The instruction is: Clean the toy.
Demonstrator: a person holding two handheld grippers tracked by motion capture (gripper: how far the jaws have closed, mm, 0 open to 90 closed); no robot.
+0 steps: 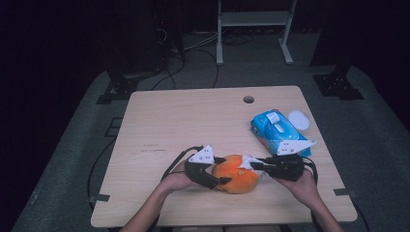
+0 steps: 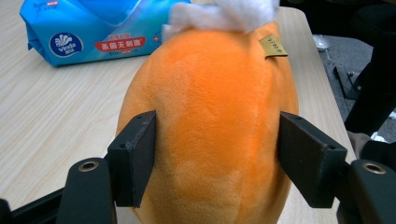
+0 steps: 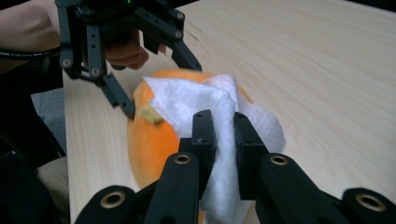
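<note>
Near the front edge of the pale wood table (image 1: 159, 125), a plump, fuzzy orange plush (image 1: 235, 174) lies on its side, and the left gripper (image 1: 223, 180) comes in level from the left, its flat black jaws pressed into the soft flanks. Opposite, the right gripper (image 1: 256, 166) reaches in level from the right, jaws clamped on a crumpled white wipe (image 3: 219, 121) that lies over the plush's far end. Farther back on the right sits a glossy blue wipe pack (image 1: 278, 133), its flap up, with a small white round lid (image 1: 299, 120) just beside it.
</note>
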